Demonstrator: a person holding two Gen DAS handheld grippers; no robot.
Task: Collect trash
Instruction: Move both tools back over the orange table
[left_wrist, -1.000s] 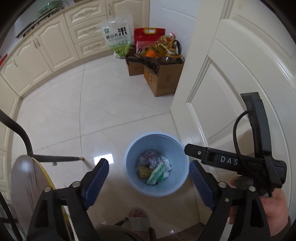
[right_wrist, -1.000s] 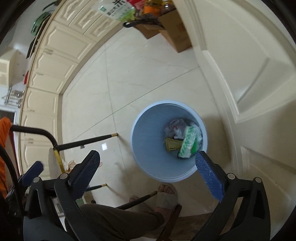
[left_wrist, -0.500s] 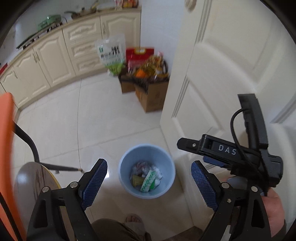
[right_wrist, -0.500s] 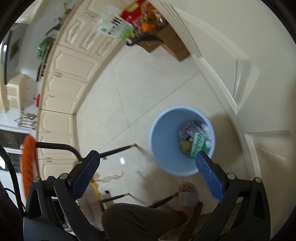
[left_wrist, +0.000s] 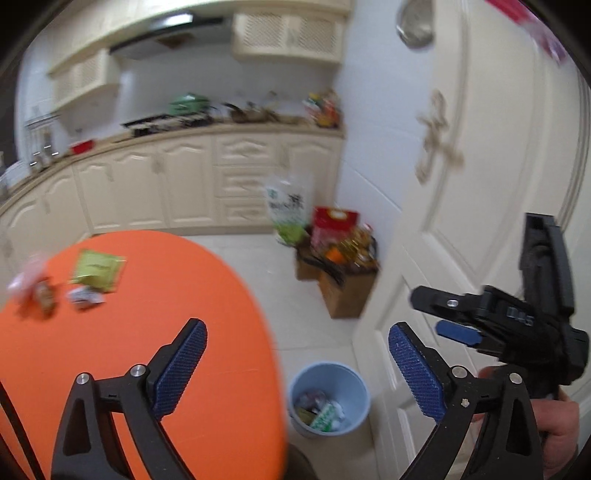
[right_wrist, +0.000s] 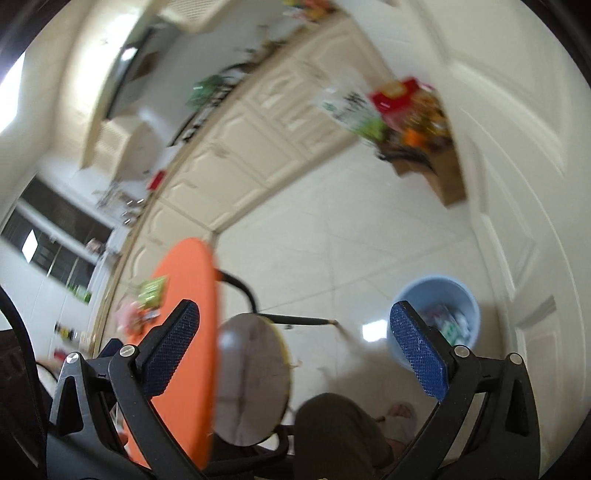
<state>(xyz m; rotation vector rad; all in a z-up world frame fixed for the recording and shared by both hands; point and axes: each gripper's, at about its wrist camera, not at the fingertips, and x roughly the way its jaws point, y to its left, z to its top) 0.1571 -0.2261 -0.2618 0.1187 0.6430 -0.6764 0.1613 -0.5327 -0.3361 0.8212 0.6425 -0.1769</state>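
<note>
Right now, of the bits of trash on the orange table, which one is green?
The flat green packet, farthest back on the orange table. The small white crumpled wrapper lies just in front of it, and the pinkish wrapper sits off to its left.

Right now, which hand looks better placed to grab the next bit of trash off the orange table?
Probably the left gripper: empty, jaws opening, over the orange table facing the green packet.

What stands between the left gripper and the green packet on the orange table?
Nothing visible does. The left gripper, its jaws opening and empty, is above the near part of the orange table. Only bare tabletop lies between it and the green packet; the other scraps lie to the packet's left.
</note>
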